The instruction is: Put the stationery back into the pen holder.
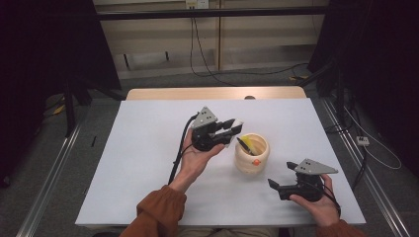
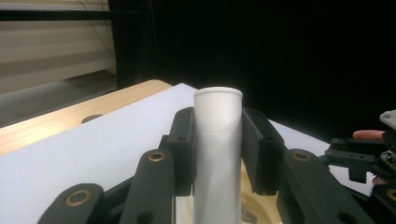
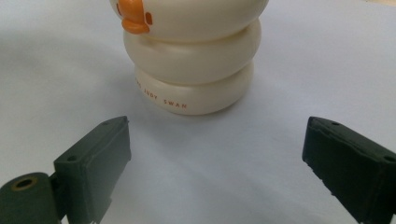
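A cream ribbed holder (image 1: 252,155) with an orange beak stands on the white table (image 1: 148,163), a yellow and black item poking out of its mouth. My left gripper (image 1: 233,127) hovers just left of the holder's rim, shut on a white tube (image 2: 217,144) that stands upright between its jaws. The tube's end (image 1: 237,124) points toward the holder. My right gripper (image 1: 279,178) rests open near the table's front right, its jaws wide apart and facing the holder (image 3: 194,60), nothing between them.
The table's wooden far edge (image 1: 212,93) lies beyond the white sheet. Cables (image 1: 232,71) trail on the floor behind. Dark stands (image 1: 74,94) flank the table on both sides. A black cable (image 1: 179,150) hangs from the left gripper.
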{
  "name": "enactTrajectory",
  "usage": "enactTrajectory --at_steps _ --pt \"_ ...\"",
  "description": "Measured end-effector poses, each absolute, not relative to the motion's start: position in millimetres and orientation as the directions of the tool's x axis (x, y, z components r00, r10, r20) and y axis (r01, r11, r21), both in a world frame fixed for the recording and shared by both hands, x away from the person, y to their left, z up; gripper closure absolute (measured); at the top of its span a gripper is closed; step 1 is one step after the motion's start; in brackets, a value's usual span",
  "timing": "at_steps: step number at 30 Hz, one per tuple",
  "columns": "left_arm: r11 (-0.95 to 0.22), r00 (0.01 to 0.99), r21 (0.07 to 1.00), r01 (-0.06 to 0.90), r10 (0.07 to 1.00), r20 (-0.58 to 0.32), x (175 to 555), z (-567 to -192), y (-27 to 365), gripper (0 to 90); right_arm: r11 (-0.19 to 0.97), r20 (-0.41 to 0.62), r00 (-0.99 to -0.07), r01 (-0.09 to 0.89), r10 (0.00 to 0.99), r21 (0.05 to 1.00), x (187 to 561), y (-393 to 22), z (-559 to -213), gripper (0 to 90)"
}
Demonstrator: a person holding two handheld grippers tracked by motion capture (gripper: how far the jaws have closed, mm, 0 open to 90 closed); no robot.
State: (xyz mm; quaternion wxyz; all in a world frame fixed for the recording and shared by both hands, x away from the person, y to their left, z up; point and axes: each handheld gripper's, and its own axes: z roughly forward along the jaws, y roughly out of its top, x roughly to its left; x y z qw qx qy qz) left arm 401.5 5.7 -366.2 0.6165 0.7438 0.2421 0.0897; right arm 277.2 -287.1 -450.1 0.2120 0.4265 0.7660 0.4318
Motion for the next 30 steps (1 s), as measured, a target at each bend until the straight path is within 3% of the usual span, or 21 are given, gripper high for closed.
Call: enactTrajectory --at_steps 30 --pt "-0.131 0.897 0.965 0.227 0.414 -0.155 401.6 -376.2 -59.6 67.5 0.26 0.045 -0.543 0.471 0.838 0.843 276.2 -288.0 -449.8 8.1"
